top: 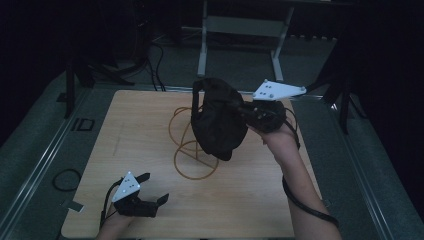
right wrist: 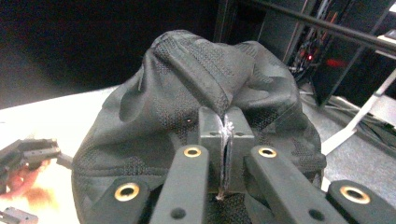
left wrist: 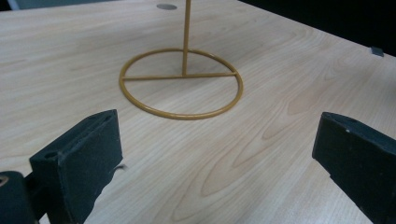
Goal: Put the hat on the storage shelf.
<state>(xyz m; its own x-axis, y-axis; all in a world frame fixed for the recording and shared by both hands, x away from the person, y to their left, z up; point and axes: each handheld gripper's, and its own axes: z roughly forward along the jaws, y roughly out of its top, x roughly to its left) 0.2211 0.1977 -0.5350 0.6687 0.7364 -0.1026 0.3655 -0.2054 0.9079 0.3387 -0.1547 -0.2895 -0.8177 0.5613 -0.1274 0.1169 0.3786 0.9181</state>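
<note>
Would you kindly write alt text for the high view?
The right gripper holds a black cap over a gold wire stand on a wooden table. The left gripper rests open near the table's front edge.

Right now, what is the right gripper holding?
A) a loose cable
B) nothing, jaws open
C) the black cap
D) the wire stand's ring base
C: the right gripper has its jaws pinched shut on the fabric of the black cap, lifted above the table beside the wire stand.
</note>
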